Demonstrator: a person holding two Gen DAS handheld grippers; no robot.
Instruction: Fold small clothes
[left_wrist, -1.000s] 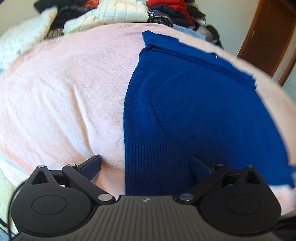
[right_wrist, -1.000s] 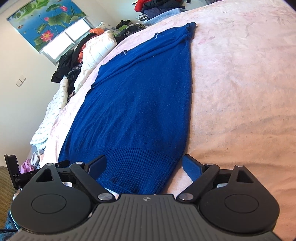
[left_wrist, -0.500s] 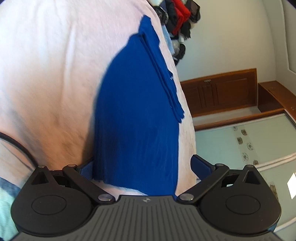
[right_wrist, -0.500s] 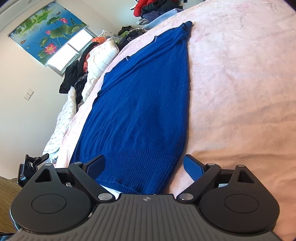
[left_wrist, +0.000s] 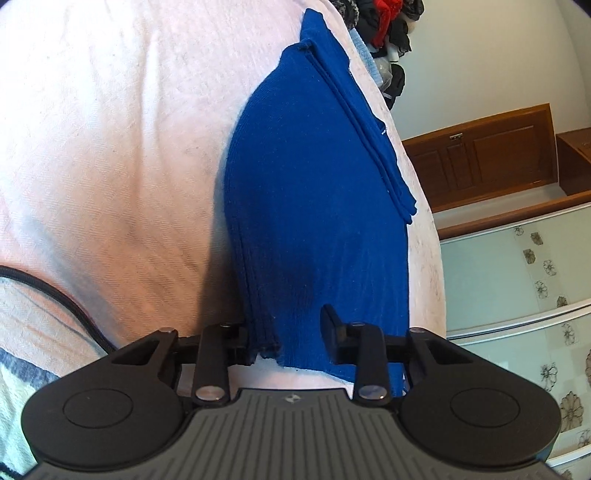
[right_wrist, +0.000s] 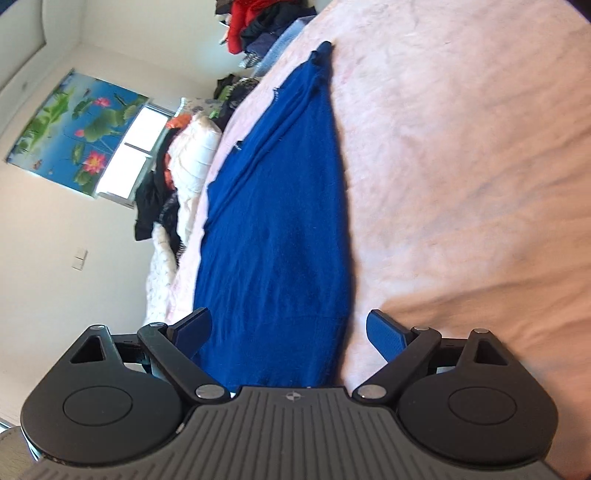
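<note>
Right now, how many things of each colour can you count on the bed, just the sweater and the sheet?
Blue: 1, the sweater
Pink: 1, the sheet
Total: 2

Left gripper (left_wrist: 288, 332): jaws just closing, narrowed, cloth bunched between them. Right gripper (right_wrist: 290, 328): jaws spread wide.

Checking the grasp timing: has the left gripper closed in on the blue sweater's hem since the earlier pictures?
Yes. The left gripper has just been closing; its jaws, wide apart before, now pinch the blue sweater at its ribbed hem on the pink bedspread.
</note>
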